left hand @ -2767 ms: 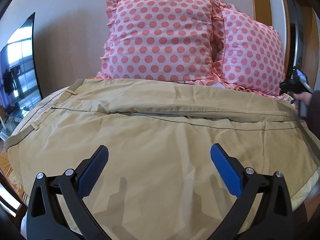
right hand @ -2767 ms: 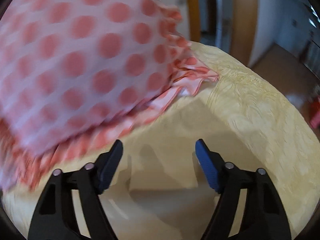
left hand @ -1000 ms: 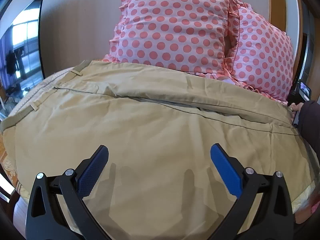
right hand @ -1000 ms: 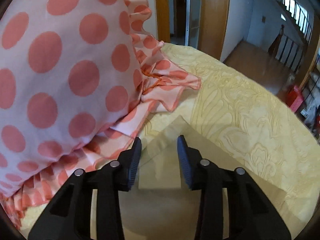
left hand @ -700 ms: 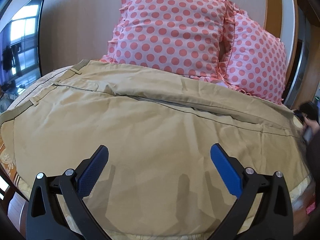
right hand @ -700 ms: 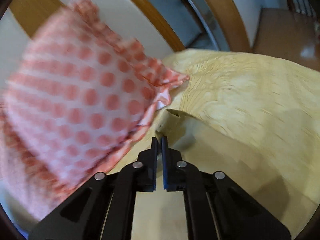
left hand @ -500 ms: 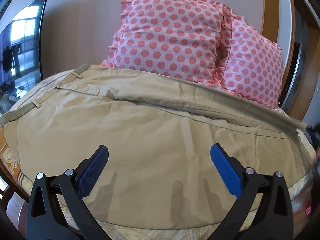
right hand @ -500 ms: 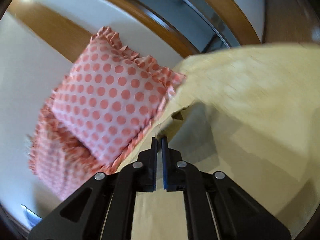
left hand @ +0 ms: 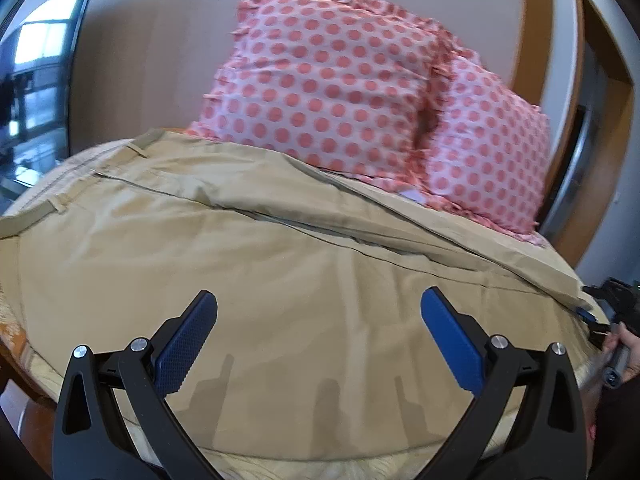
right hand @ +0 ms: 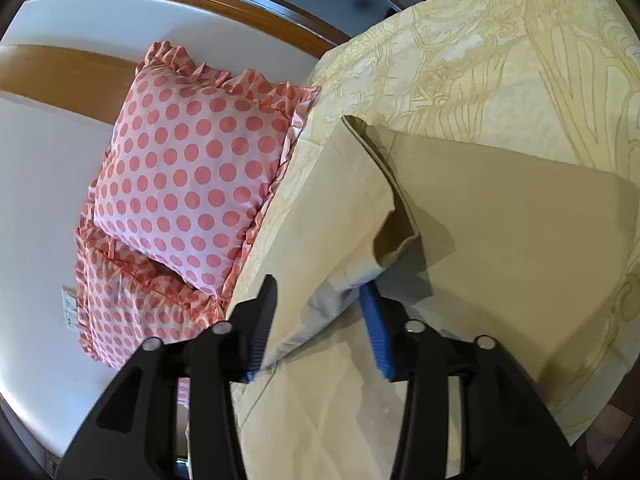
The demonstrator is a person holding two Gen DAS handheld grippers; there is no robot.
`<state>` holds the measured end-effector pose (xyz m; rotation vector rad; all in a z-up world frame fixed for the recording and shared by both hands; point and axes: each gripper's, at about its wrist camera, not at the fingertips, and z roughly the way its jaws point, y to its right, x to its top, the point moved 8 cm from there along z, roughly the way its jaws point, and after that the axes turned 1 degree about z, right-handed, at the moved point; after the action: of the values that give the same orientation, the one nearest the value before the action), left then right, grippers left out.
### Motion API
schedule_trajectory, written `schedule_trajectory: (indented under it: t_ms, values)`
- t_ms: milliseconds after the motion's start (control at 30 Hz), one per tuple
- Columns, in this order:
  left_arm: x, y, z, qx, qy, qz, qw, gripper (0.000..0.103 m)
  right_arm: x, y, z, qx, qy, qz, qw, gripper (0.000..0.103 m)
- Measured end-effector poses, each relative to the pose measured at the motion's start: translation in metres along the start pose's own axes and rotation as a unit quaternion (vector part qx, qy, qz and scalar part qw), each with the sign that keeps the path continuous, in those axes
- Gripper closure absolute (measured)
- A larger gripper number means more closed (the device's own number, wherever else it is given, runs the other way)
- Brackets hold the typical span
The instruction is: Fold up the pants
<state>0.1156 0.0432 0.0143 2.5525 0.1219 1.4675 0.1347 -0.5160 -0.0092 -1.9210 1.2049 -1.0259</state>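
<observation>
Khaki pants (left hand: 248, 264) lie spread flat across the bed, waistband at the left, legs running right. My left gripper (left hand: 318, 332) is open and empty, hovering over the near leg. My right gripper (right hand: 318, 312) stands open over the leg hems; the upper leg's hem (right hand: 360, 216) lies loose between its fingers, folded partly over the lower leg (right hand: 520, 232). The right gripper also shows at the right edge of the left wrist view (left hand: 600, 312), by the hem.
Two pink polka-dot pillows (left hand: 332, 80) lean on the wall behind the pants; they also show in the right wrist view (right hand: 192, 168). A yellow patterned bedspread (right hand: 500, 60) covers the bed. A wooden door frame (left hand: 560, 80) stands at the right. A dark screen (left hand: 36, 80) stands at the left.
My right gripper shut on the far leg's hem, lifted and dragged it toward the near leg, and has now opened, letting the hem drop. My left gripper stayed open over the pants.
</observation>
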Motion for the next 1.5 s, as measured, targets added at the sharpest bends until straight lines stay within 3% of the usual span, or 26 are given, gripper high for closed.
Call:
schedule_trajectory:
  t_ms: [167,233,267,300,400,533,667,800,933,1000,1033,1067,1100,1133,1167,1233,1333,1400,1500]
  values:
    - [0.017,-0.01,-0.002,0.039,0.017,0.009,0.999,0.001,-0.004,-0.005,0.011,-0.07,-0.007,-0.029,0.997,0.057]
    - [0.024,-0.015,-0.001,0.053,0.019,0.016,0.9983,0.001,-0.004,-0.005,0.016,-0.082,-0.006,-0.055,0.995,0.072]
    - [0.026,-0.016,-0.001,0.055,0.019,0.017,0.9982,0.001,-0.004,-0.003,0.021,-0.074,-0.013,-0.058,0.995,0.094]
    - [0.03,-0.019,0.001,0.053,0.019,0.018,0.9982,0.001,-0.003,0.001,0.023,-0.062,-0.018,-0.049,0.997,0.101]
    - [0.045,-0.025,0.008,0.039,0.015,0.007,0.9991,0.001,0.001,-0.005,0.007,0.037,-0.016,-0.027,0.999,0.101]
    - [0.068,-0.035,0.032,0.004,-0.011,-0.032,0.9994,0.001,0.015,-0.038,-0.054,0.144,0.041,-0.067,0.986,0.102]
    - [0.09,-0.048,0.079,-0.005,-0.059,-0.08,0.995,0.001,0.023,-0.053,-0.078,0.165,0.057,-0.092,0.98,0.102]
    - [0.108,-0.071,0.144,0.029,-0.118,-0.133,0.9836,0.001,0.024,-0.057,-0.079,0.176,0.056,-0.095,0.978,0.102]
    - [0.128,-0.095,0.186,0.069,-0.124,-0.165,0.9761,0.006,0.029,-0.052,-0.076,0.171,0.052,-0.097,0.979,0.102]
    - [0.133,-0.109,0.21,0.095,-0.143,-0.175,0.9696,0.013,0.028,-0.053,-0.075,0.167,0.052,-0.102,0.979,0.102]
    - [0.134,-0.114,0.221,0.102,-0.155,-0.177,0.9665,0.027,0.028,-0.052,-0.075,0.164,0.053,-0.104,0.98,0.102]
    - [0.131,-0.12,0.235,0.105,-0.177,-0.182,0.9615,0.052,0.03,-0.051,-0.073,0.161,0.054,-0.106,0.98,0.102]
    - [0.129,-0.123,0.242,0.097,-0.189,-0.184,0.9597,0.067,0.032,-0.05,-0.07,0.157,0.055,-0.107,0.98,0.102]
    - [0.126,-0.127,0.245,0.086,-0.202,-0.193,0.9564,0.091,0.034,-0.048,-0.068,0.153,0.054,-0.106,0.981,0.102]
    - [0.126,-0.13,0.241,0.082,-0.199,-0.203,0.9552,0.095,0.037,-0.046,-0.063,0.148,0.051,-0.106,0.982,0.102]
    - [0.132,-0.132,0.212,0.061,-0.166,-0.213,0.961,0.097,0.043,-0.043,-0.058,0.136,0.049,-0.112,0.983,0.102]
    - [0.132,-0.122,0.131,0.05,-0.099,-0.168,0.9796,0.097,0.05,-0.03,-0.057,0.113,0.053,-0.114,0.986,0.101]
    - [0.112,-0.119,0.077,0.05,-0.077,-0.148,0.9847,0.097,0.053,-0.01,-0.059,0.088,0.052,-0.105,0.989,0.101]
    - [0.059,-0.122,0.023,0.061,-0.079,-0.139,0.9853,0.097,0.05,0.018,-0.055,0.05,0.042,-0.093,0.994,0.101]
